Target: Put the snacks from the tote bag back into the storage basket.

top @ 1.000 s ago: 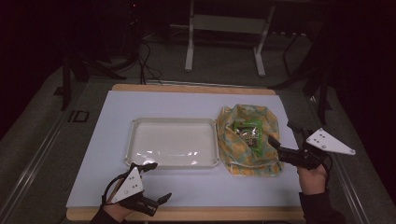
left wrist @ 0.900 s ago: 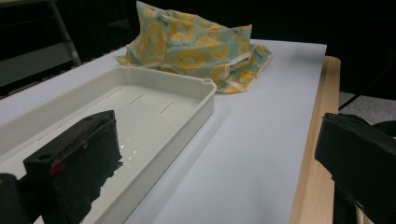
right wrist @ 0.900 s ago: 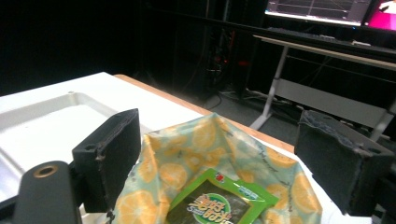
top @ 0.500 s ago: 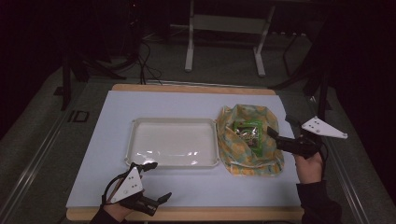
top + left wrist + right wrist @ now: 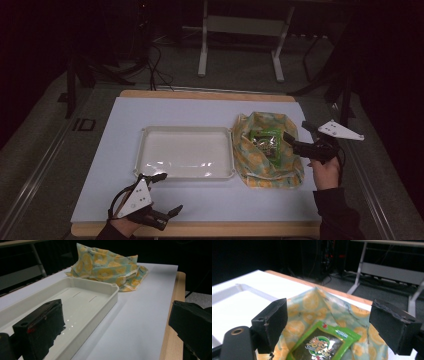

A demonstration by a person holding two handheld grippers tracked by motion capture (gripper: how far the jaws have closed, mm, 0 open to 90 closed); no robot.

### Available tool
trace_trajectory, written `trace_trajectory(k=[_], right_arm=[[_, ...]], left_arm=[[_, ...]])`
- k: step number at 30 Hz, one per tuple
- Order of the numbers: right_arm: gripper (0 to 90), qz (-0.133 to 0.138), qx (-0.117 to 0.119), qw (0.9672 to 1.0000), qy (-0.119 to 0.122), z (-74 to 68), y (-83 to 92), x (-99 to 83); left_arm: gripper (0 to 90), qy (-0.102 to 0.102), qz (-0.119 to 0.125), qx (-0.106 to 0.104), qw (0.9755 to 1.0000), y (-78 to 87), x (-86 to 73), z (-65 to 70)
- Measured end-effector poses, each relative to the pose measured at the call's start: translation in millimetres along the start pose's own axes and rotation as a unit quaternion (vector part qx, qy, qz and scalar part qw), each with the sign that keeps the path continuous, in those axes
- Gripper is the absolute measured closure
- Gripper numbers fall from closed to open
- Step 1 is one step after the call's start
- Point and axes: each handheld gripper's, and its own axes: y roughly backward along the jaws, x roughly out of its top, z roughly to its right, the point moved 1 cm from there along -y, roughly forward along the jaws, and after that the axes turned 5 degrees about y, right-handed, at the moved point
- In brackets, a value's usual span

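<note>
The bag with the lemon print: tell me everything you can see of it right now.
The bag is soft, crumpled, pale teal with yellow lemon slices, looking like coated cloth or paper. It lies on the white mat right of the tray, its edge at the tray's rim, mouth open upward. A green snack packet sits inside. The right gripper, open, hovers at its right edge.

A dim room with grey floor [image 5: 240,70], a white-legged frame [image 5: 240,45], and black cables [image 5: 155,65] behind.
</note>
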Motion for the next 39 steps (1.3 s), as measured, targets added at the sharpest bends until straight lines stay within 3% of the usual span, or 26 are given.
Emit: trace_trajectory(k=[8, 10, 14, 16, 22, 29, 31, 39], right_arm=[[13.7, -0.029, -0.008, 0.9994, -0.019, 3.8, -12.8, -9.4], [12.8, -0.04, -0.001, 0.999, -0.021, 4.4, -16.6, -11.6], [12.8, -0.053, 0.003, 0.9971, -0.054, 8.3, -23.9, -15.4], [12.8, -0.079, 0.005, 0.9938, -0.078, 12.4, -32.9, -20.3], [13.8, -0.133, 0.018, 0.9861, -0.098, 15.4, -49.0, -29.9], [14.5, -0.158, 0.028, 0.9781, -0.132, 21.5, -59.1, -36.0], [14.5, -0.159, 0.034, 0.9774, -0.135, 22.3, -59.8, -36.8], [22.0, -0.203, 0.033, 0.965, -0.162, 26.7, -71.6, -47.5]], left_arm=[[0.5, 0.0, 0.004, 0.001, 1.0, -0.1, 0.7, 0.1], [0.5, 0.001, 0.005, 0.001, 1.0, -0.4, 0.9, 0.1], [0.5, 0.0, 0.001, -0.001, 1.0, -0.5, 0.8, 0.6], [0.5, 0.0, 0.001, -0.001, 1.0, -0.6, 0.7, 0.8], [0.5, 0.0, -0.001, -0.001, 1.0, -1.1, 0.5, 0.5], [0.5, -0.002, -0.003, -0.002, 1.0, -1.3, 0.3, 0.9], [0.5, -0.002, -0.004, -0.002, 1.0, -1.2, 0.3, 0.8], [0.5, -0.004, -0.004, -0.003, 1.0, -1.8, 0.1, 1.2]])
